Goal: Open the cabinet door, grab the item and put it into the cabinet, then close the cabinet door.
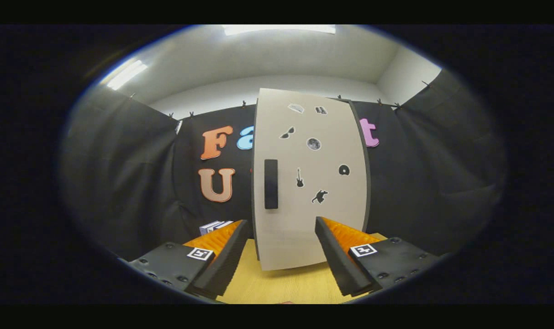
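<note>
- Pale beige cabinet door [311, 183] stands shut and upright on the wooden counter [277, 285], straight ahead of the tongs [281, 228] and beyond their tips.
- Its dark handle [271, 183], long axis vertical, sits near the door's left edge, above and slightly toward the left finger.
- The tongs are spread wide, pinching nothing.
- A small boxy item [216, 225] lies behind the left finger; judged, the handle comes first.

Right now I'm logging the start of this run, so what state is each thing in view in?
Tall beige cabinet door with small dark stickers: closed, upright on the table.
Black vertical bar handle: untouched, beyond the claw's fingers.
Claw: open, fingers spread, holding nothing.
Small stack of white boxes: resting behind the left finger, beside the cabinet.
Yellow wooden table: bare between the fingers.
</note>
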`<act>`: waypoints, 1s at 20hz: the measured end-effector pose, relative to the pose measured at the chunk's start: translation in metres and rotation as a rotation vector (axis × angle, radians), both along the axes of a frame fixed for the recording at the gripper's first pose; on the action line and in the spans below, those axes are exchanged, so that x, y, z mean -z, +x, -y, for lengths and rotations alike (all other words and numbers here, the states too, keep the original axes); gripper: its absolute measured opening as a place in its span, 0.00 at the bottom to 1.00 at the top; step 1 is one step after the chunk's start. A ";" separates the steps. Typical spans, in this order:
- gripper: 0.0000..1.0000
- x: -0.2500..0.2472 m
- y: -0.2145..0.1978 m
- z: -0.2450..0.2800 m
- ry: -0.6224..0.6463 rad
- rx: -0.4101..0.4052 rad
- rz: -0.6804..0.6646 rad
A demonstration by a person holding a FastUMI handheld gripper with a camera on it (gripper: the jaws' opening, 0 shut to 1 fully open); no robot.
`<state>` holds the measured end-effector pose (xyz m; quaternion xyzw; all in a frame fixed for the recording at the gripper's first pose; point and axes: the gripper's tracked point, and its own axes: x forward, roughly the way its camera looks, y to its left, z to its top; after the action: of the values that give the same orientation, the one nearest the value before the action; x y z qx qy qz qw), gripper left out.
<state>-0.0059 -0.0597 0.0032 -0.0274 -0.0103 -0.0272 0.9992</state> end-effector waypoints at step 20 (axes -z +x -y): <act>0.95 -0.007 -0.043 0.018 -0.015 0.117 -0.006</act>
<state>-0.0486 -0.0776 0.0101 -0.0357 -0.0057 -0.0853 0.9957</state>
